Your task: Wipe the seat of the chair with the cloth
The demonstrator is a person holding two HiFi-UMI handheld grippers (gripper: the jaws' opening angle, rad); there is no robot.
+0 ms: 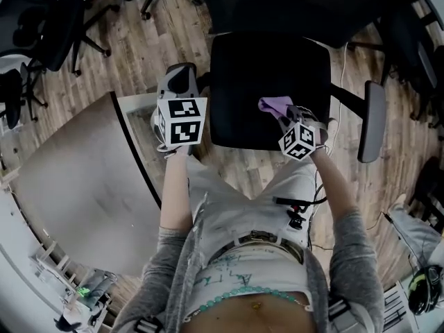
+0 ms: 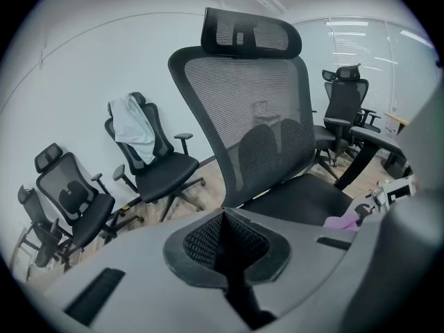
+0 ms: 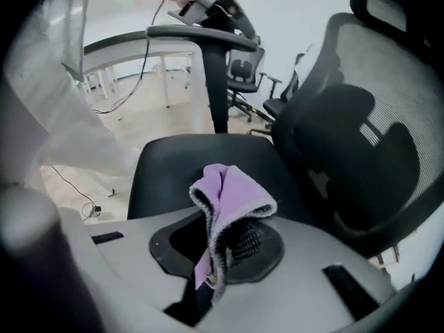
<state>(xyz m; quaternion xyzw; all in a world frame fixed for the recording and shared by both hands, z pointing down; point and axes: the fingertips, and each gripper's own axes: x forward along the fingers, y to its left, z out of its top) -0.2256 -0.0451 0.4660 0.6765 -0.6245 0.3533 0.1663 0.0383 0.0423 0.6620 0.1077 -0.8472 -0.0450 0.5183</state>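
Person standing over a black office chair, a gripper in each hand.

Right gripper (image 3: 219, 247): jaws pinching a purple cloth (image 3: 232, 194). Cloth folds up and over the jaw tips, with one edge trailing down between the jaws. In the head view the right gripper (image 1: 290, 116) is over the front right part of the chair seat (image 1: 257, 68), with the cloth (image 1: 275, 105) bunched just ahead of it above the seat surface. Cannot tell whether the cloth touches the seat. The seat (image 3: 177, 161) fills the ground beyond the jaws in the right gripper view, with the mesh backrest (image 3: 361, 123) to the right and one armrest (image 3: 201, 39) above left.

Left gripper (image 2: 223, 219): jaws pressed together, nothing between them. In the head view it (image 1: 180, 82) is off the seat's left edge, over the wood floor (image 1: 139, 40). Its own view looks across at the backrest (image 2: 257, 109), headrest (image 2: 251, 39) and seat (image 2: 309, 200), with the purple cloth (image 2: 341, 221) at the seat's right side.

Armrest (image 1: 374, 120) stands out on the right of the chair. Grey curved tabletop (image 1: 76, 186) lies to the person's left. More black office chairs stand along the wall, one with a pale garment (image 2: 133, 127) draped over its back.
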